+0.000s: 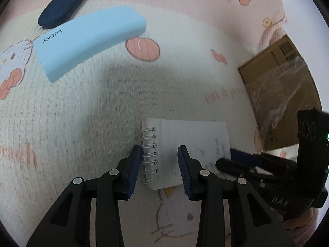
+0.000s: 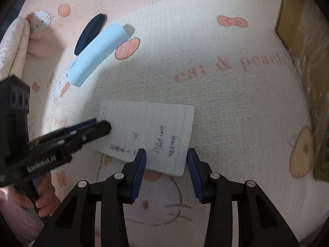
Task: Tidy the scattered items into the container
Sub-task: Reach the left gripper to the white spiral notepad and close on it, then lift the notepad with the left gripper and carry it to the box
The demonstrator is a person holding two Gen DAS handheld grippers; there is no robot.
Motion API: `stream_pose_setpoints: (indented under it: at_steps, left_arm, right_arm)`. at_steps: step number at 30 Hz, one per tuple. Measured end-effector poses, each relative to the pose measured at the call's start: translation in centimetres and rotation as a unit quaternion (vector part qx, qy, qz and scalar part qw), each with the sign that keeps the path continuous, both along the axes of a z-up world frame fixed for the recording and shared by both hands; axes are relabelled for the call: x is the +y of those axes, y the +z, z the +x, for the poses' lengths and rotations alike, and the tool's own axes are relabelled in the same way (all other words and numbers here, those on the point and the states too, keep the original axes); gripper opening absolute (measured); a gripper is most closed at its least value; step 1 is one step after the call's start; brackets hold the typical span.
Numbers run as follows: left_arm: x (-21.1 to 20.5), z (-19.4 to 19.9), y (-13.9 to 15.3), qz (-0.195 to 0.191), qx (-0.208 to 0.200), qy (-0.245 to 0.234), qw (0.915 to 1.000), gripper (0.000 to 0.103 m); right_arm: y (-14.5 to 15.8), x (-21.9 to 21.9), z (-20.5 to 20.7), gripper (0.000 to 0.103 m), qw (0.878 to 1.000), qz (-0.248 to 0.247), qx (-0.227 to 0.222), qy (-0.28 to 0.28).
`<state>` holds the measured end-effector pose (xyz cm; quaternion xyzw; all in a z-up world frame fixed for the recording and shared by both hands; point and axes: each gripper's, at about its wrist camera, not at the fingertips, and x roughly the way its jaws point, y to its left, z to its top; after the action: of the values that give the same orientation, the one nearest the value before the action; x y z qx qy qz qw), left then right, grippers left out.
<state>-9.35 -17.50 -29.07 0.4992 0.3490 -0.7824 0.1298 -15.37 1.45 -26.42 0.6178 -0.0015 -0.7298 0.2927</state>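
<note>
A small white spiral notepad with handwriting lies flat on the patterned bedsheet; it also shows in the right wrist view. My left gripper is open, its fingers straddling the notepad's spiral edge. My right gripper is open over the notepad's near right corner. In the right wrist view the left gripper reaches onto the notepad's left edge. A light blue case marked LUCKY and a dark navy case lie farther off. A cardboard box stands at the right.
The sheet has pink cat and peach prints. A folded cream blanket lies at the far left. The box's side rises along the right edge. A hand holds the left gripper's handle.
</note>
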Motion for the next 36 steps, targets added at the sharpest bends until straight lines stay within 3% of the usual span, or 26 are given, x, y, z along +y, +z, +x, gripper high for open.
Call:
stream_pose_setpoints:
  at_steps: [8,14,23,25,28,29,33,36]
  left_arm:
    - [-1.2,1.4,-0.3,0.077,-0.008,0.039,0.9962,0.043]
    - [-0.5,1.6,-0.7,0.06,-0.016,0.032,0.9975,0.045]
    - [0.3,0.6,-1.3,0.039,-0.008,0.023,0.9989,0.048]
    - [0.5,0.4,-1.4,0.036,-0.007,0.028,0.9989,0.048]
    - [0.9,0.2,-1.3,0.018,-0.013,0.025,0.9994,0.047]
    - [0.9,0.2,-1.2,0.015,-0.013,0.027,0.9994,0.042]
    - [0.4,0.8,-0.2,0.008,0.005,0.051,0.9987,0.031]
    - [1.1,0.6,1.8,-0.043,0.016,0.039,0.9982,0.03]
  right_arm:
    - [-0.5,0.8,-0.7,0.051,0.999,-0.01,-0.02,-0.024]
    - [-0.8,0.9,-1.0,0.056,0.999,-0.028,-0.026,-0.03]
    - [-1.4,1.5,-1.5,0.062,0.994,-0.101,-0.009,-0.044]
    - [-1.5,1.7,-1.6,0.059,0.993,-0.107,-0.011,-0.052]
    - [-1.2,1.8,-1.4,0.039,0.995,-0.078,0.004,-0.06]
    - [-1.2,1.8,-1.4,0.035,0.996,-0.072,0.008,-0.061]
    - [-0.3,1.5,-1.1,0.032,0.996,-0.063,0.032,-0.057]
    - [1.0,1.3,-0.7,0.031,0.995,-0.068,0.06,-0.052]
